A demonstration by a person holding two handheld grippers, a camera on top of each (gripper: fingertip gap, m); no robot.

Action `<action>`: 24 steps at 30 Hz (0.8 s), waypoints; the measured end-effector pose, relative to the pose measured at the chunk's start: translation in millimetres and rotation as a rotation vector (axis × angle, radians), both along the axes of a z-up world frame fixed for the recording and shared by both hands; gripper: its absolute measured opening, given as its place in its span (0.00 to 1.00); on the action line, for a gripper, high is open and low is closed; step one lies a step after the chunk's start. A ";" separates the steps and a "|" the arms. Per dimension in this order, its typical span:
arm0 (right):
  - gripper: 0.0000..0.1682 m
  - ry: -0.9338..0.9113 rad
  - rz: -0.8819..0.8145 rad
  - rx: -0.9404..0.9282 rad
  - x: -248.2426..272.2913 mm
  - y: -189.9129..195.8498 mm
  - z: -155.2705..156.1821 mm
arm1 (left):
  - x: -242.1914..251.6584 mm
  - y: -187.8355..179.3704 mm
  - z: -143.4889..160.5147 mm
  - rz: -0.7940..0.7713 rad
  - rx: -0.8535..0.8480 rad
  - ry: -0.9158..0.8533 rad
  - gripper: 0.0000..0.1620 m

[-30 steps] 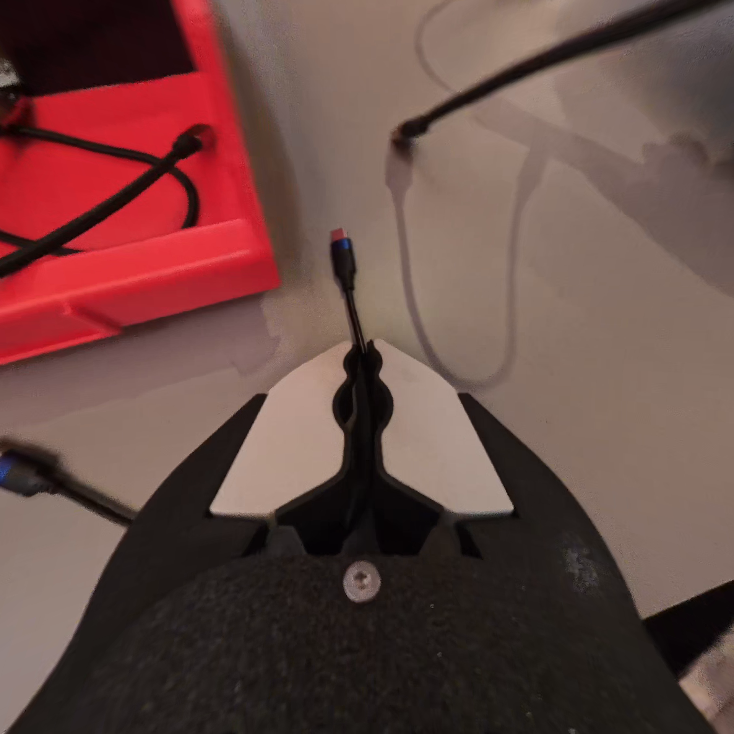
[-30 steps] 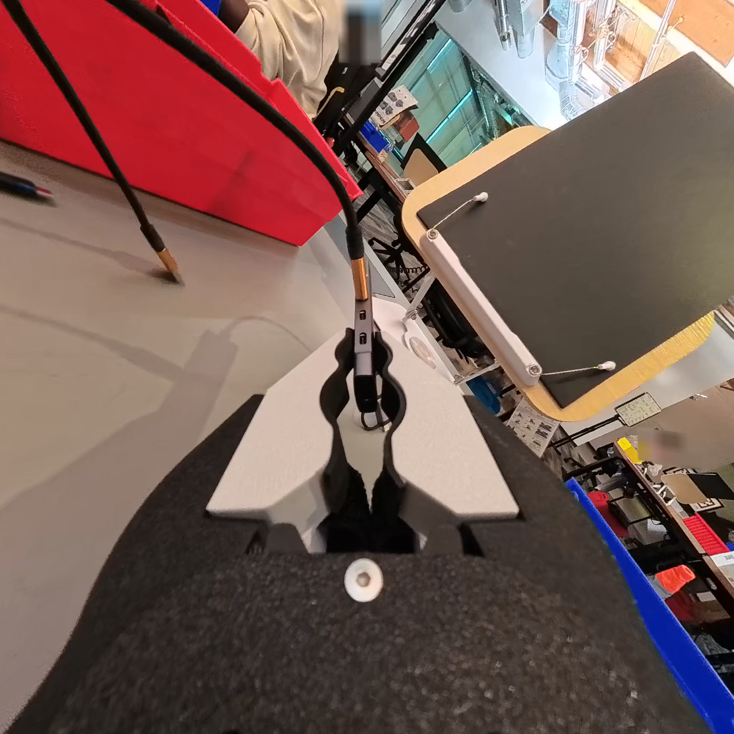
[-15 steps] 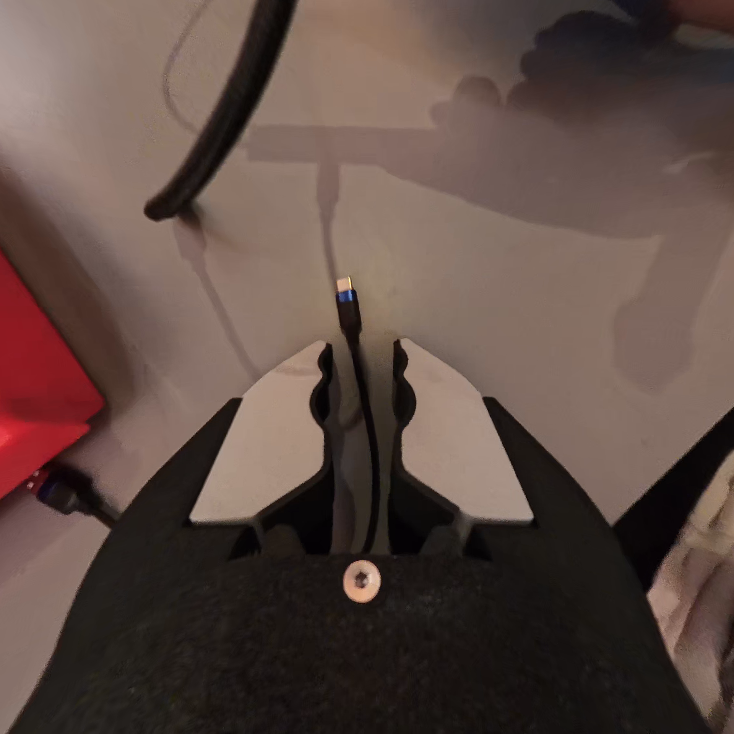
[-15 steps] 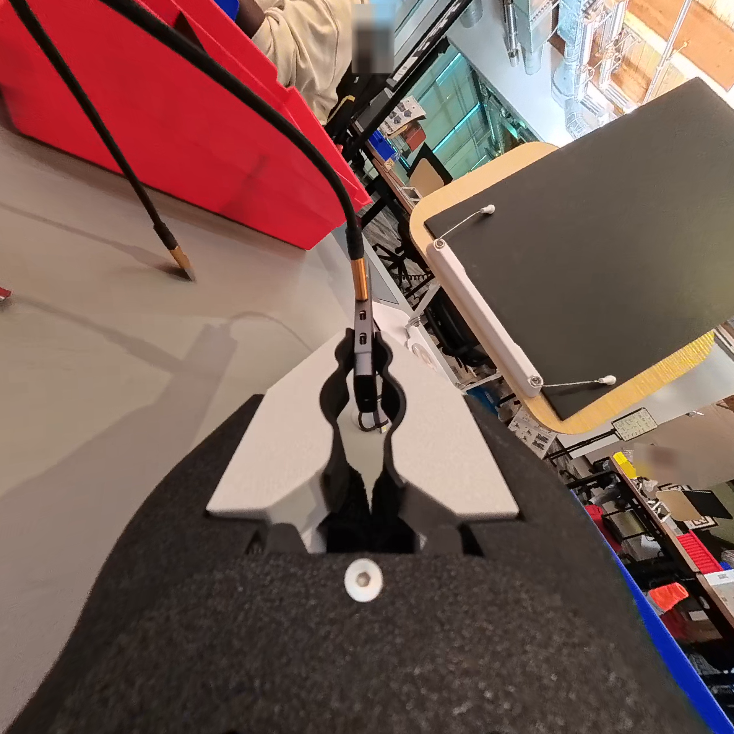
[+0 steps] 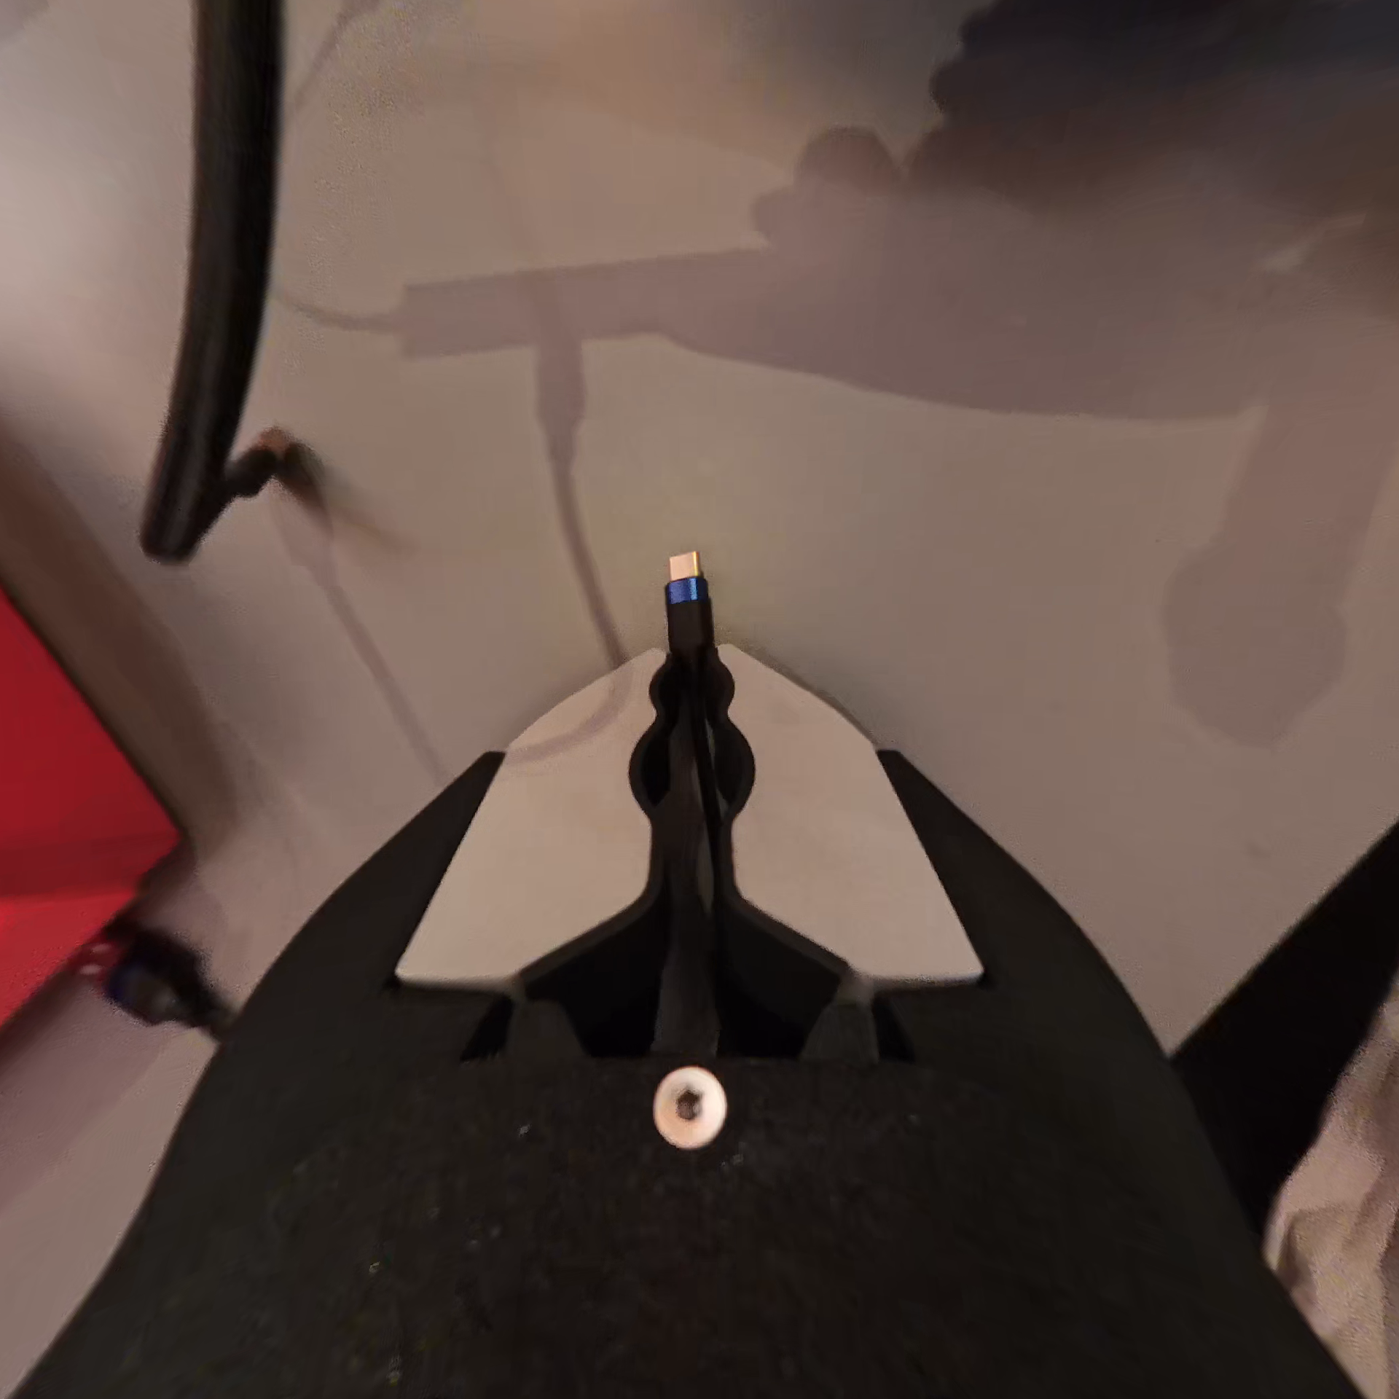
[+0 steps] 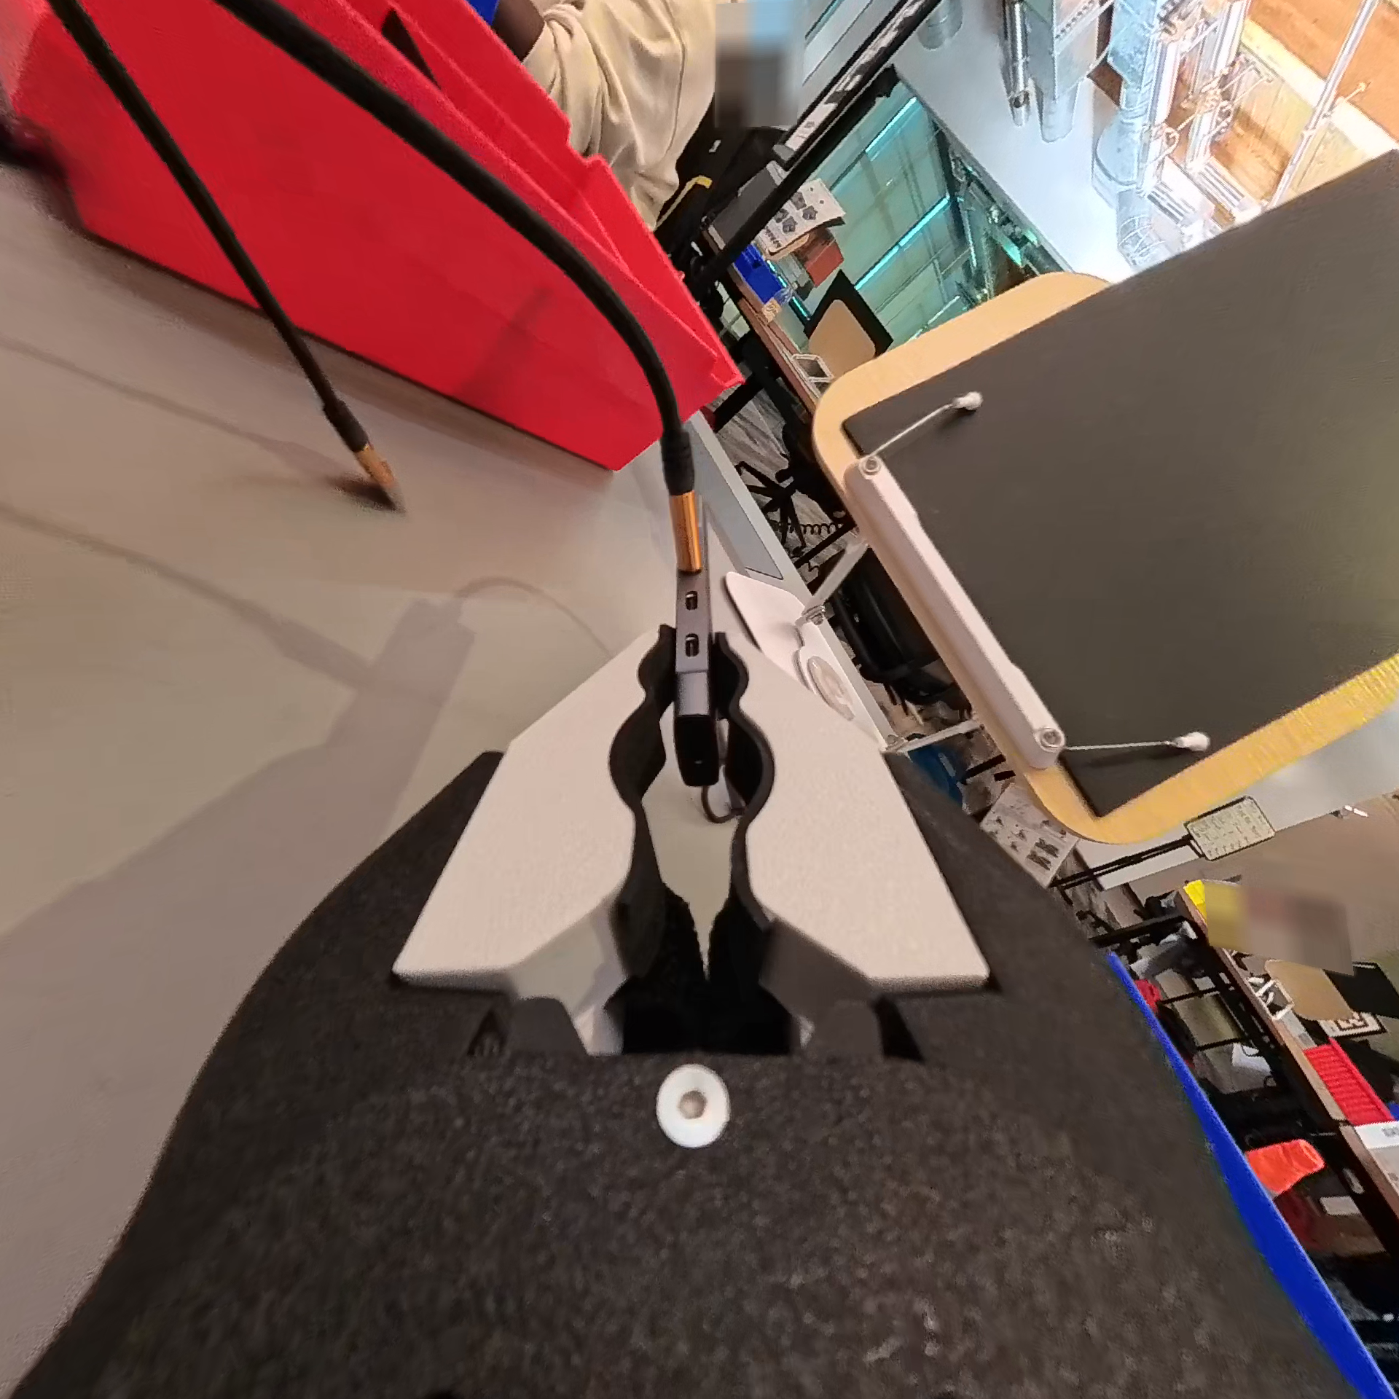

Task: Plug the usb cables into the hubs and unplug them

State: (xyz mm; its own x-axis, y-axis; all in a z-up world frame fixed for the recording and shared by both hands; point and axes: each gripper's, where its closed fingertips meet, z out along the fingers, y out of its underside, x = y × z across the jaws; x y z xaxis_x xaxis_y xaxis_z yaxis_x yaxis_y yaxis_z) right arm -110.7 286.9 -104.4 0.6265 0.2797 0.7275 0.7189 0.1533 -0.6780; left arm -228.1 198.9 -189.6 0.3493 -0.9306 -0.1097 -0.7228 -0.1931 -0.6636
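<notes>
My left gripper (image 5: pixel 690 657) is shut on a thin black cable; its blue-collared metal plug (image 5: pixel 686 581) sticks out past the fingertips above the grey table (image 5: pixel 946 590). My right gripper (image 6: pixel 693 651) is shut on a small grey adapter block (image 6: pixel 695 643) with slot ports on its side. A black cable with a gold collar (image 6: pixel 687 530) runs up from the adapter and arches to the upper left. That cable's other gold-tipped end (image 6: pixel 371 463) touches the table. A thick black cable (image 5: pixel 212 288) hangs at the left wrist view's upper left.
A red bin (image 6: pixel 363 197) stands on the table behind the cables; its corner shows at left in the left wrist view (image 5: pixel 68 855), with another blue-collared plug (image 5: pixel 144 984) beside it. A black board with a wooden rim (image 6: pixel 1181 484) lies right. A person in a beige sleeve (image 6: pixel 628 83) sits beyond. My hands' fingertips stand some 15 cm from each other.
My left gripper opened half a second ago and has shut again on the cable nearer its plug, having swung away from the red bin. My right gripper holds the adapter steady, drifting slightly.
</notes>
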 end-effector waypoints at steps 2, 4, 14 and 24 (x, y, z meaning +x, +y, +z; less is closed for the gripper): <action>0.05 -0.040 0.011 -0.003 -2.5 -1.0 -3.6 | 4.3 -14.5 33.4 -0.116 0.100 0.004 0.04; 0.04 -0.080 0.031 -0.005 -6.8 -2.9 -6.4 | 7.5 -24.7 81.4 -0.194 0.189 0.012 0.04; 0.04 -0.213 0.088 -0.007 -21.9 -12.6 -15.4 | 47.9 21.9 111.4 -0.300 0.098 0.310 0.03; 0.04 -0.258 0.080 -0.035 -24.0 -13.3 -23.8 | 69.1 38.8 69.8 -0.246 0.059 0.381 0.03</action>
State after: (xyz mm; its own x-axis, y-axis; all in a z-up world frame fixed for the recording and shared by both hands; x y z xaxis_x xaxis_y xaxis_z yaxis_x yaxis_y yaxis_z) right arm -134.7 273.6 -128.2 0.3966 0.3486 0.8492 0.8551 0.1964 -0.4799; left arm -159.0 237.7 -119.7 0.0430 -0.9692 -0.2423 -0.9370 0.0450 -0.3464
